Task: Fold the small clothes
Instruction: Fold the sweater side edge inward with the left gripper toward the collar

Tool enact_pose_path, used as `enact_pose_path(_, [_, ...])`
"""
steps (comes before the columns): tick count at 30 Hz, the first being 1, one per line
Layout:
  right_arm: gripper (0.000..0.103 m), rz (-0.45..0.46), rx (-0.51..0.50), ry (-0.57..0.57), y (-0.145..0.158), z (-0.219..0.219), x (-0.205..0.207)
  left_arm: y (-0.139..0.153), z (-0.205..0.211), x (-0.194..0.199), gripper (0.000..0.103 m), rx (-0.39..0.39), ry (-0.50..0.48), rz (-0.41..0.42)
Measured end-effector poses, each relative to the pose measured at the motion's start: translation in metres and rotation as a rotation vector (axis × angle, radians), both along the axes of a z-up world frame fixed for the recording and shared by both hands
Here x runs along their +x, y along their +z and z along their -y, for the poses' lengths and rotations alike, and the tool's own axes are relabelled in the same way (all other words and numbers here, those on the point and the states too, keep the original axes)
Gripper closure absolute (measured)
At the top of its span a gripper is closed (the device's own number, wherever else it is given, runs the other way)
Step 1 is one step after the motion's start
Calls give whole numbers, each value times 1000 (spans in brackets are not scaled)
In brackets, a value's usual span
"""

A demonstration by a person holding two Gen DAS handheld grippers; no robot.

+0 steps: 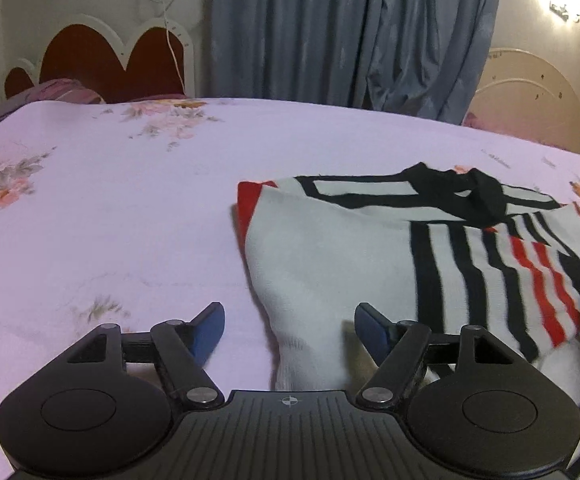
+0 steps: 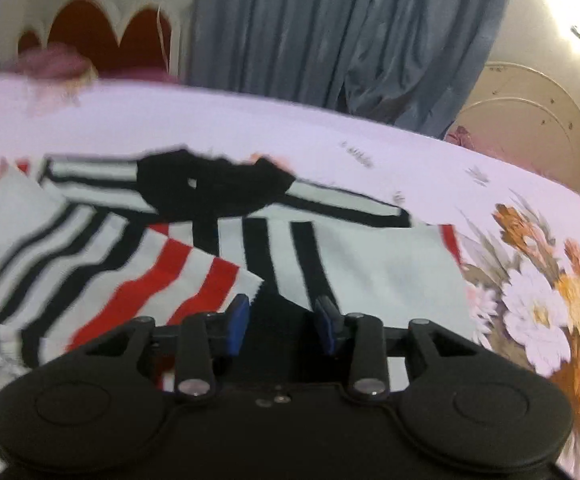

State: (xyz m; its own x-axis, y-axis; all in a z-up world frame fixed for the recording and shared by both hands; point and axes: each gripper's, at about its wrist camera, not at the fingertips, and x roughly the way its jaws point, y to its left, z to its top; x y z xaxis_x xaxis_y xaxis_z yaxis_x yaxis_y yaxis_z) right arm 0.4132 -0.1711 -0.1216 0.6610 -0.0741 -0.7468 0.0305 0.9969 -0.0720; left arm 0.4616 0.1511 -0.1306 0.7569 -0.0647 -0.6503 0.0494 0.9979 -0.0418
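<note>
Blue curtains [image 1: 330,28] hang behind a bed spread with a pale floral sheet [image 1: 110,208], and on that sheet lies the garment [image 1: 330,256], a small white knit top with black and red stripes and a black collar, already partly doubled over on itself. From the left wrist view, the left gripper [image 1: 289,330] hovers over the garment's near left edge with its blue pads [image 1: 210,332] spread wide and nothing pinched; a white corner of cloth sits in the gap without either pad touching it. From the right wrist view, the right gripper [image 2: 283,322] hangs low over the striped middle, jaws at a moderate gap; that picture is blurred, and cloth lies under the pads, but I cannot tell whether any is caught.

The step in hand looks like taking fresh hold for the next fold. To do it well, each gripper should pinch every layer at an edge, not just the top one, then both should lift together and level so the stripes stay aligned, and lay the flap down smoothly without dragging the sheet
</note>
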Motion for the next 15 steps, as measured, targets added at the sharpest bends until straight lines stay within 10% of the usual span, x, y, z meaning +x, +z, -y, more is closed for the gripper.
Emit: enact_pose_path(15, [67,-7,94,-85,29,77,-135,4,7,-131,31,32,40,-31])
